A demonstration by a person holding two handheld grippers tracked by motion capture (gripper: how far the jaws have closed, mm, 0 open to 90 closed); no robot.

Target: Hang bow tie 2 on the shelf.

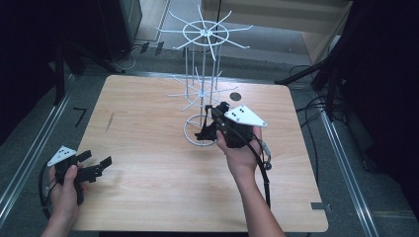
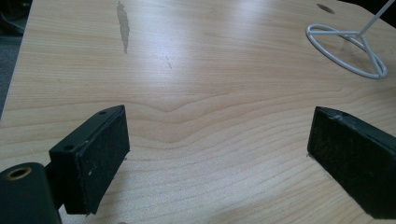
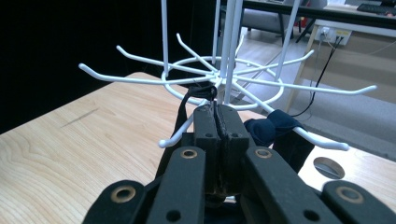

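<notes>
A white wire rack [image 1: 200, 93] with two tiers of hooked arms stands on the wooden table [image 1: 148, 187], its ring base [image 2: 379, 74] lying flat on the wood. My right gripper [image 1: 212, 112] is beside the rack's post under the lower tier [image 3: 219, 81]. Its jaws [image 3: 217, 112] are shut on a thin black strap [image 3: 187, 100] that loops up towards the tier's hub. A dark blue cloth piece [image 3: 268, 128] bunches just right of the jaws, and dark material hangs below them [image 1: 205, 131]. My left gripper [image 1: 96, 159] rests at the table's front left, open [image 2: 217, 158] over bare wood.
A round cable hole [image 1: 235, 96] sits in the table behind the rack. A pale scuff [image 2: 123, 28] marks the wood at the left. Dark frames, cables and metal floor rails surround the table.
</notes>
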